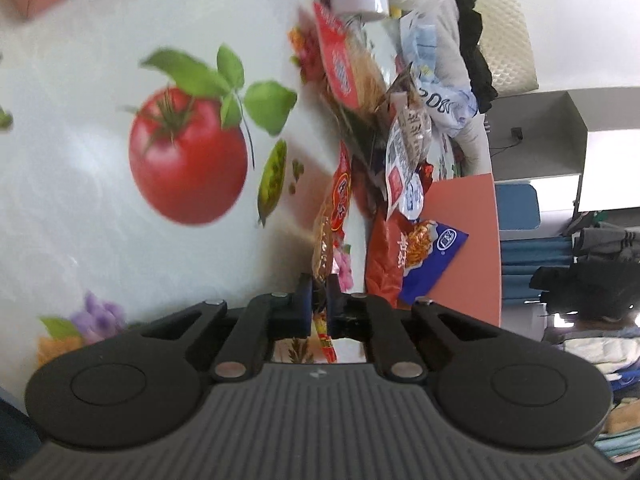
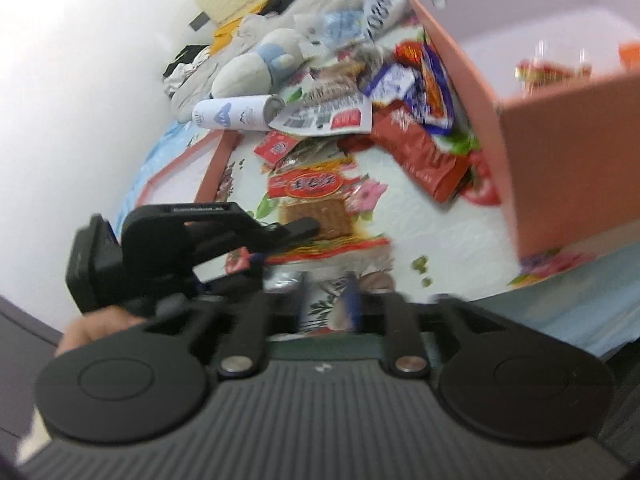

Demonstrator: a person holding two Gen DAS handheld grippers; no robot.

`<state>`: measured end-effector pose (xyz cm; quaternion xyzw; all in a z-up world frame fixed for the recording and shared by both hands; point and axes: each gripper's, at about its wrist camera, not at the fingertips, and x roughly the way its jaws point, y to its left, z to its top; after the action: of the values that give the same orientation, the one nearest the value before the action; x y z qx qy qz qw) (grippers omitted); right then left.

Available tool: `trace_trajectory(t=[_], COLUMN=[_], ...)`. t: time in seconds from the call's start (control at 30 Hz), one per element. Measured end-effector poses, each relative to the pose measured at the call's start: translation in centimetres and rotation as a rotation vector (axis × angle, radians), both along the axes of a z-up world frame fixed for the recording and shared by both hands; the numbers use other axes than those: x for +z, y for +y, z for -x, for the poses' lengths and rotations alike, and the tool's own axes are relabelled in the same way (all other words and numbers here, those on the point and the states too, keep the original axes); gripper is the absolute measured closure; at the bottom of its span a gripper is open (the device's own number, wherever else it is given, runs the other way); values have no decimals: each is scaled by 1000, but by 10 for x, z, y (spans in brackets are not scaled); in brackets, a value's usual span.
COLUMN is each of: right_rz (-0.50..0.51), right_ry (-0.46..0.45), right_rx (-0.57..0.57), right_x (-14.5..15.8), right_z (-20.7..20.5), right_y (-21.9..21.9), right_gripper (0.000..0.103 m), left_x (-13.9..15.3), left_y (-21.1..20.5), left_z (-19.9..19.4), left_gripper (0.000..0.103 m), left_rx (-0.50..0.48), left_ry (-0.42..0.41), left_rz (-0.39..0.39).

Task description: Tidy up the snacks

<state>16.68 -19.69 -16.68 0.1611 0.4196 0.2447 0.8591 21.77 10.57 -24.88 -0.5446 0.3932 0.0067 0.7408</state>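
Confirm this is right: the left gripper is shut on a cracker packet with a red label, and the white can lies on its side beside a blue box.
One thing is wrong: the box is pink, not blue, as the right wrist view shows. The rest holds: the left gripper is shut on the cracker packet, and the white can lies on its side.

wall (image 2: 80, 60): plain white | grey shelf unit (image 1: 560, 128) — far side | tablecloth (image 1: 80, 160): fruit-and-flower print — glossy
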Motion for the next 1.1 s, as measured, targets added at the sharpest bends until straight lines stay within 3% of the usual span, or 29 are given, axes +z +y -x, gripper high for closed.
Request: trace_trajectory(t=[0.03, 0.17, 0.3, 0.47, 0.57, 0.9, 1.1], right_rz=[31, 170, 313, 475, 471, 618, 659], right_ry=[-33, -150, -215, -282, -270, -247, -232], right_rx=[-2, -6, -60, -17, -17, -83, -66], right_x=[4, 13, 13, 10, 10, -21, -31], right_z=[2, -4, -24, -42, -55, -107, -111], right_y=[2, 14, 31, 61, 71, 92, 88], right_gripper=[47, 47, 49, 50, 51, 51, 54], left_x=[1, 6, 13, 19, 20, 19, 23], left_y=[1, 6, 9, 10, 12, 13, 15], left_z=[1, 7, 11, 18, 22, 25, 29], left_gripper=[96, 96, 96, 96, 96, 96, 96], left_rx=[-4, -21, -47, -73, -79, -90, -96], left_ry=[-6, -19, -32, -43, -48, -53, -54], left_rz=[-17, -70, -138, -203, -210, -219, -240])
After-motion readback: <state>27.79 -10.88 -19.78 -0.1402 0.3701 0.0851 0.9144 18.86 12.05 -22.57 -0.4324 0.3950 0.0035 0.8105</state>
